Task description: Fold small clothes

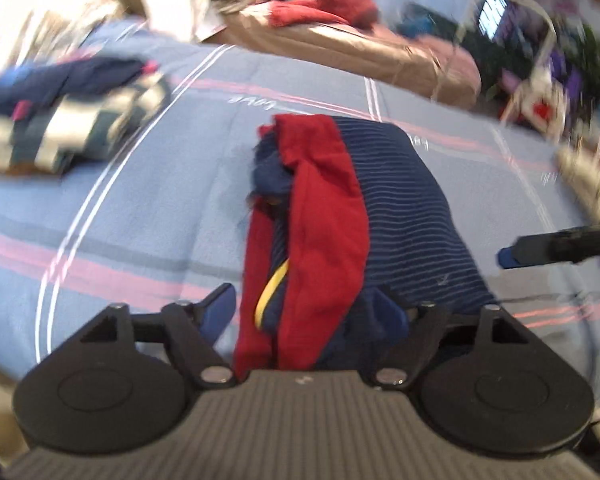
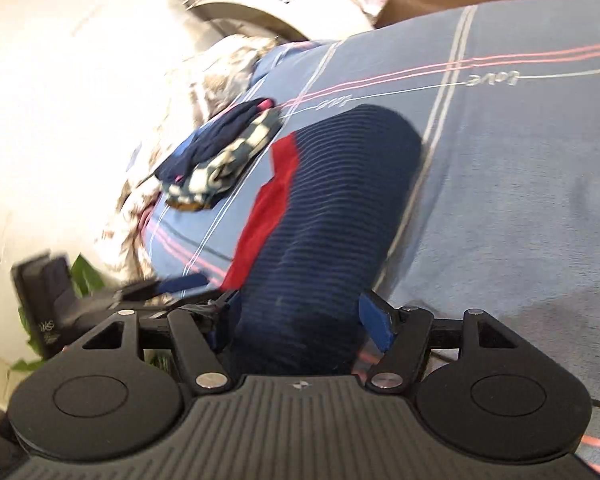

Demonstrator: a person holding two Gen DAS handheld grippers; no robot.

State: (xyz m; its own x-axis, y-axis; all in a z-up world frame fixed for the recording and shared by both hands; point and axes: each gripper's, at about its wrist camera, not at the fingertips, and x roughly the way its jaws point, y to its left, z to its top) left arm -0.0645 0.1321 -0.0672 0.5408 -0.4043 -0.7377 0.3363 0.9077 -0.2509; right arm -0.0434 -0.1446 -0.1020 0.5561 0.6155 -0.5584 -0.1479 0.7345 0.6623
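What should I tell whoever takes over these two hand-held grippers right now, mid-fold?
Left hand-held gripper: jaws apart around the red edge of the navy striped garment, pads not pressing.
Right hand-held gripper: jaws straddle the garment's navy end; grip unclear.
Garment lies on the blue bedsheet, red part folded over the navy.
Small pile of clothes sits further back on the sheet.
Done: seemingly one fold started.
Left: finish folding it, probably then add it to the pile.
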